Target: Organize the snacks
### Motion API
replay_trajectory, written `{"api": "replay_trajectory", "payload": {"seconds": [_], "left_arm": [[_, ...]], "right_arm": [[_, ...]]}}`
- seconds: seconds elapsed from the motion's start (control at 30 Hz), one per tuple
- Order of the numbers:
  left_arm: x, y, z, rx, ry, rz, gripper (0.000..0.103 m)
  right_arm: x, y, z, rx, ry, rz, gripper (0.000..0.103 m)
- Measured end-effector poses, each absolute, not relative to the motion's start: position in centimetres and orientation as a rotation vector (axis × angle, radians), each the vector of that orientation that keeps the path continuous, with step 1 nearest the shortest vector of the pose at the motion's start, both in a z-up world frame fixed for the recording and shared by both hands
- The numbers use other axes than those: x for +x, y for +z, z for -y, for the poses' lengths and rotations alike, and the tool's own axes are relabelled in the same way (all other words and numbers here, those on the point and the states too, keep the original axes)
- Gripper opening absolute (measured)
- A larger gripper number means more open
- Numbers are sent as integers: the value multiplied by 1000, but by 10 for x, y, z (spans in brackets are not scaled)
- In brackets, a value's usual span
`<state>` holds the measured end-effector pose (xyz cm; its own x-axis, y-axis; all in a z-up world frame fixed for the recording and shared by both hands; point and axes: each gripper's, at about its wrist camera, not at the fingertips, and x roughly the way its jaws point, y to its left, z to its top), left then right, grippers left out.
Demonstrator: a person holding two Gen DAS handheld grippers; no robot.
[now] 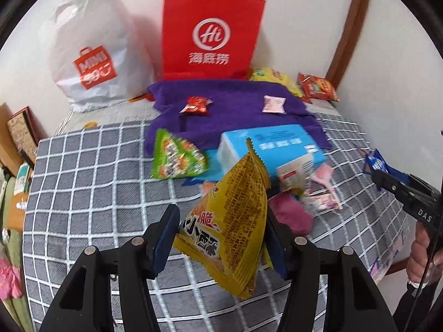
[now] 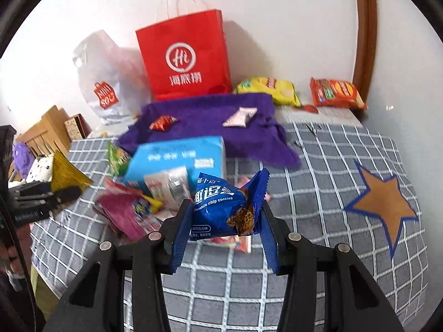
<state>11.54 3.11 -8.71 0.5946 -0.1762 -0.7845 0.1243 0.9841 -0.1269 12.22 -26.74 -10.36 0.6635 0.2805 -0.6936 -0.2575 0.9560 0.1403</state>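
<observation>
Nearest my left lens is the left tool [image 1: 221, 238], its blue pads clamped on a crinkly yellow foil snack packet [image 1: 229, 221] that stands on end between them, serrated top pointing up. I have it pinched across its belly, so it hangs clear of the grey quilt with a white grid [image 1: 91, 182] on the bed rather than dragging over the pile below. Nearest the right lens, the right tool [image 2: 225, 221] is gripping a small glossy blue chocolate-chip cookie packet [image 2: 221, 207], squeezed at both sides so the film bulges forward; it too sits above the quilt, over the heap.

That heap, a light-blue rectangular tissue pack [image 1: 271, 144], a green triangular snack bag [image 1: 177, 157] and crumpled pink wrappers [image 2: 124, 213], lies mid-bed, which I take to be the unsorted stock. Beyond it a purple fleece cloth [image 1: 235, 96] carries only a small red foil packet [image 1: 195, 105] and a pale pink sachet [image 1: 273, 104], lying well apart, which looks like a sorting area. A red paper carrier bag with white handles [image 1: 211, 33] and a white plastic shopping bag [image 1: 91, 55] stand against the wall behind.

My judgement: both packets are lifted for carrying towards the cloth or the bags; which one, I cannot tell.
</observation>
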Motion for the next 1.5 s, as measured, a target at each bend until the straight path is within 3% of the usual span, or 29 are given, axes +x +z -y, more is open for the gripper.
{"api": "replay_trajectory", "payload": {"seconds": [0.7,1.5], "left_arm": [[175,-34,8,-22,-234,-839,57],[265,-18,-6,-47,-186,-814,57]], "right_arm": [[173,-38,246,-21,344,-668,46],[281,-27,214,-30,380,-665,46]]}}
